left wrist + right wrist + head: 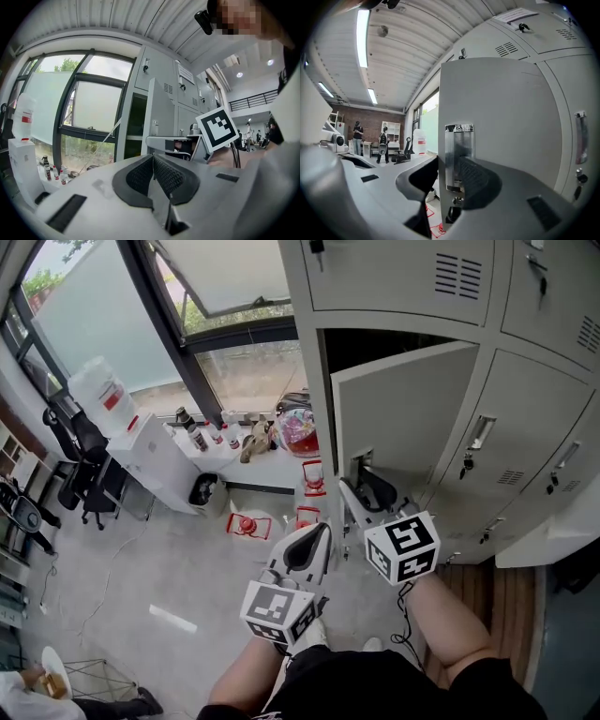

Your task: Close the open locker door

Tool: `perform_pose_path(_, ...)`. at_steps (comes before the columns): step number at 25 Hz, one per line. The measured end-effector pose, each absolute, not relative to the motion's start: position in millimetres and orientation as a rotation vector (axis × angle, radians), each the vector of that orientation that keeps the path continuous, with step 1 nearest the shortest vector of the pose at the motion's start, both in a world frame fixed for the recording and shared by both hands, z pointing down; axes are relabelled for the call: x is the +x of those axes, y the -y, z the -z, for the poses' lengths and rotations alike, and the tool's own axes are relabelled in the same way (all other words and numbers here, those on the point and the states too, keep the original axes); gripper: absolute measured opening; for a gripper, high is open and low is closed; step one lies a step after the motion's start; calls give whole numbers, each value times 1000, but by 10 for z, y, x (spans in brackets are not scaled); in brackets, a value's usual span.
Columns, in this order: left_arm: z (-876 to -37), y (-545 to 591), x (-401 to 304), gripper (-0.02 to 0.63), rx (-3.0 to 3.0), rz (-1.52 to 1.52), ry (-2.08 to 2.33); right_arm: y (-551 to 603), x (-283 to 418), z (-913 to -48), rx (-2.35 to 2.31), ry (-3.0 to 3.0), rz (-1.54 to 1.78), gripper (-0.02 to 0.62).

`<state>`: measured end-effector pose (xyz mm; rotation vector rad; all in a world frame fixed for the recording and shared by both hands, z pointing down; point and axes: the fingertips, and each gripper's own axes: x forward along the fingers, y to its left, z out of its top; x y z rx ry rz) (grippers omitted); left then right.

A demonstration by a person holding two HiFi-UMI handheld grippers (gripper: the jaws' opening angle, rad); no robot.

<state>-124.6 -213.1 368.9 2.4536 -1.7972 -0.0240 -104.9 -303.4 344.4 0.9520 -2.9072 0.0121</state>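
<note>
The grey locker door [412, 418] stands part-way open from the dark compartment [375, 348] in the head view. My right gripper [361, 486] sits at the door's free edge, low down beside the metal handle [458, 157]. In the right gripper view the door [501, 117] runs between the jaws, one behind it and one on its front face, and my right gripper [447, 168] is closed on that edge. My left gripper [319, 531] hangs lower and to the left, away from the door. In its own view my left gripper [153, 161] is shut, pads together and nothing held.
Closed lockers [544, 456] with handles flank the open one on the right. On the left are tall windows [103, 306], a white cabinet [150, 460] with a water jug, bottles on the sill [202, 437], red items on the floor [246, 524] and office chairs [80, 451].
</note>
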Motion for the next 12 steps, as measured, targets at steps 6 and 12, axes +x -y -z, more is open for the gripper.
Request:
perform_pose_path(6, -3689, 2329, -1445, 17, 2490, 26, 1751, 3280, -1224, -3454, 1024, 2866, 0, 192)
perform_pose_path(12, -3705, 2484, -1645, 17, 2514, 12, 1728, 3510, -1363, -3442, 1072, 2845, 2, 179)
